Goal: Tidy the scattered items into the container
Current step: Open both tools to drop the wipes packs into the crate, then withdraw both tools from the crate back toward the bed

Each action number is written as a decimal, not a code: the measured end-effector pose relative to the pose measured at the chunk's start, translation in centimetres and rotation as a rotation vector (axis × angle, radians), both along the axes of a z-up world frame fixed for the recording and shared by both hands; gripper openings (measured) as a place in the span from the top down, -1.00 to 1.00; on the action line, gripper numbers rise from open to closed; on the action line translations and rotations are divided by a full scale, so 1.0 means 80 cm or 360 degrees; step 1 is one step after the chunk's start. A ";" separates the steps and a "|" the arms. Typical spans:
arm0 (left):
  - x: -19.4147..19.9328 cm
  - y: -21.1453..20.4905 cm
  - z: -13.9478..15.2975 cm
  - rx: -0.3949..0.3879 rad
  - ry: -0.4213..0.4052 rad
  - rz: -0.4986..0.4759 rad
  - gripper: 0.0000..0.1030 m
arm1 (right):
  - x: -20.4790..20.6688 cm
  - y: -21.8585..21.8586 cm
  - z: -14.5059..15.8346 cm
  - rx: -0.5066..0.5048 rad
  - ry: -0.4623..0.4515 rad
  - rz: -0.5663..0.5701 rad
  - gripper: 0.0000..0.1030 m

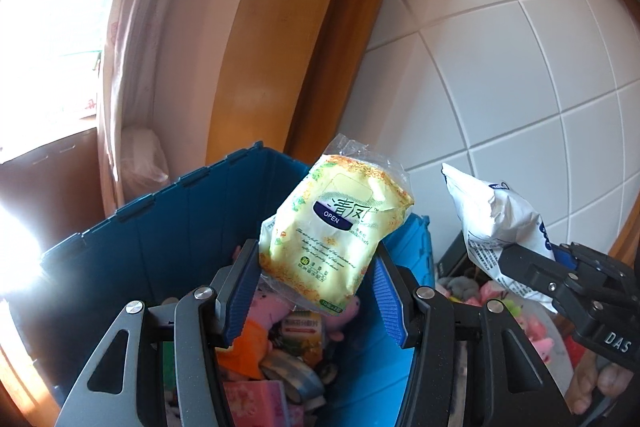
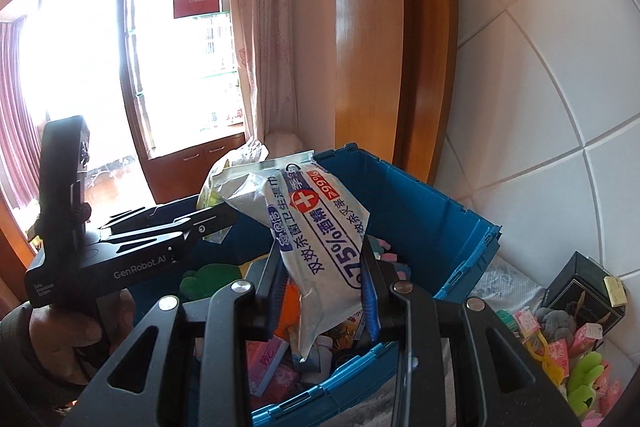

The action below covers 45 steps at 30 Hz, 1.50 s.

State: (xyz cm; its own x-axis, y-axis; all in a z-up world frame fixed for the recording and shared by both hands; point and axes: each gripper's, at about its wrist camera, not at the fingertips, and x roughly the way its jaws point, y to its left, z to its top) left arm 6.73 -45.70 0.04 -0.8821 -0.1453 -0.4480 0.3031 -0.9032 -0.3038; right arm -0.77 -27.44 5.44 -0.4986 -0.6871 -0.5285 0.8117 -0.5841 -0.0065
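Observation:
My left gripper (image 1: 316, 267) is shut on a yellow wet-wipe pack (image 1: 336, 227), holding it over the open blue crate (image 1: 160, 227). My right gripper (image 2: 322, 267) is shut on a white and blue alcohol-wipe pack (image 2: 316, 227), which also hangs above the crate (image 2: 420, 219). In the left wrist view the right gripper (image 1: 516, 259) and its white pack (image 1: 500, 223) sit just right of the crate. From the right wrist the left gripper (image 2: 212, 219) shows at the left, its yellow pack (image 2: 214, 187) mostly hidden behind the white one.
The crate holds a pink plush (image 1: 272, 307), an orange item (image 1: 248, 347), tape rolls (image 1: 292, 375) and small boxes. Right of the crate lie a black box (image 2: 580, 283), a grey plush (image 2: 556, 319) and a green toy (image 2: 584, 379). A tiled wall (image 2: 540, 87) and a wooden frame (image 2: 368, 47) stand behind.

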 end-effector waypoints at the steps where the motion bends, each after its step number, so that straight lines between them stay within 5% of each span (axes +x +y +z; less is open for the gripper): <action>1: 0.002 -0.003 0.000 -0.0002 -0.0001 0.0009 -0.04 | -0.001 -0.005 -0.001 0.0011 -0.0004 0.0003 0.40; 8: 0.008 -0.031 -0.003 -0.0008 -0.0019 0.0097 -0.12 | -0.016 -0.030 -0.001 0.0011 -0.0030 0.0006 0.36; 9: 0.009 -0.036 -0.005 -0.0005 -0.0025 0.0122 -0.21 | -0.021 -0.033 -0.002 0.0021 -0.0042 0.0006 0.23; 10: 0.010 -0.041 -0.006 0.0014 -0.0031 0.0146 -0.64 | -0.024 -0.036 -0.003 0.0026 -0.0047 0.0003 0.14; 11: 0.011 -0.048 -0.009 0.0044 -0.0030 0.0162 -0.99 | -0.025 -0.038 -0.002 0.0022 -0.0044 -0.0004 -0.23; 12: 0.014 -0.054 -0.011 0.0073 -0.0017 0.0185 -0.99 | -0.026 -0.039 -0.002 0.0016 -0.0037 -0.0013 -0.71; 14: 0.018 -0.066 -0.015 0.0091 -0.0026 0.0232 -0.99 | -0.025 -0.040 0.000 -0.0008 -0.0022 -0.0017 -0.93; 27: 0.022 -0.067 -0.023 0.0091 -0.0111 0.0323 -0.99 | -0.022 -0.010 -0.009 -0.0029 -0.0067 -0.0079 -0.93; 45: -0.050 0.098 -0.012 -0.0011 -0.0179 -0.0200 -0.99 | -0.006 0.213 -0.056 -0.0121 -0.0174 -0.0566 -0.93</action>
State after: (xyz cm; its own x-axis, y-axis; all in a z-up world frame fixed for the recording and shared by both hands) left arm 2.77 -37.85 -0.92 -0.8378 -0.0406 -0.5445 0.2197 -0.9380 -0.2680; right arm -1.22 -10.44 0.94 -0.6564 -0.5206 -0.5460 0.5518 -0.8248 0.1231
